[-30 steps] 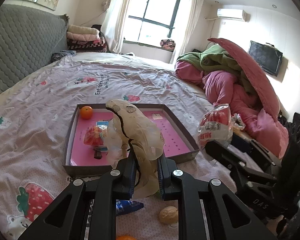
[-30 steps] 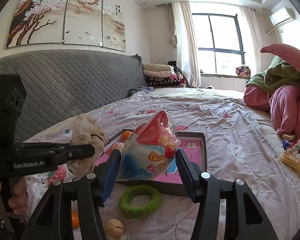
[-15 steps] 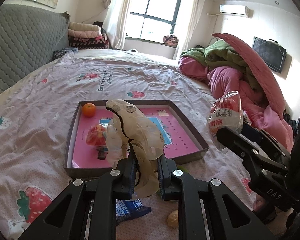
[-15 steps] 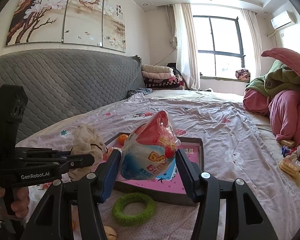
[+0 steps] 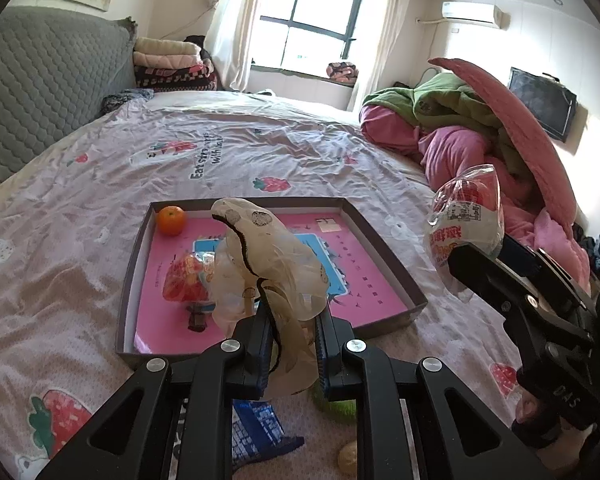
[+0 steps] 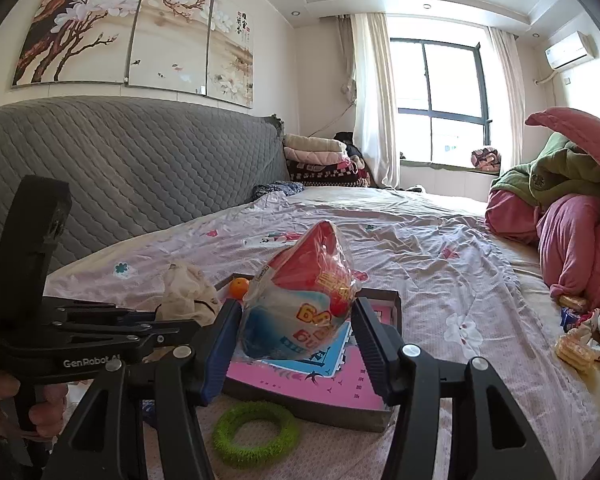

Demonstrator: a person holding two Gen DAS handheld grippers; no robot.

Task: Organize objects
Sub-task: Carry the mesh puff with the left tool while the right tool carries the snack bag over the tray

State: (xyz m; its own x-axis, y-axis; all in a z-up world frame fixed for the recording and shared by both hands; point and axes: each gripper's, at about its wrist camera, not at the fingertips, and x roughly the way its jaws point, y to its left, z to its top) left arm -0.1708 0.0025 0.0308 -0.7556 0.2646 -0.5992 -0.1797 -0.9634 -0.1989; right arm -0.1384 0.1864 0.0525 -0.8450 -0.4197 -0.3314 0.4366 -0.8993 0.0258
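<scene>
Left claw [image 5: 292, 344] clamped on one beige cloth [image 5: 268, 248], right claw [image 6: 296, 344] gripping one snack bag [image 6: 304, 300], one tray [image 5: 384, 248]

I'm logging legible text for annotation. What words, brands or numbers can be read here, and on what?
"GenRobot.AI": side of the left gripper.
"DAS": body of the right gripper.
"Eat str... With Me": bedsheet, partly creased.
Snack bag, tray and wall painting print: too blurred.

beige crumpled bag [image 5: 268, 272]: held upright at box's [image 5: 380, 240] 6 o'clock edge | red-white snack bag [image 6: 300, 300]: held aloft, 3 o'clock | orange [image 5: 171, 220]: box's 11 o'clock corner
</scene>
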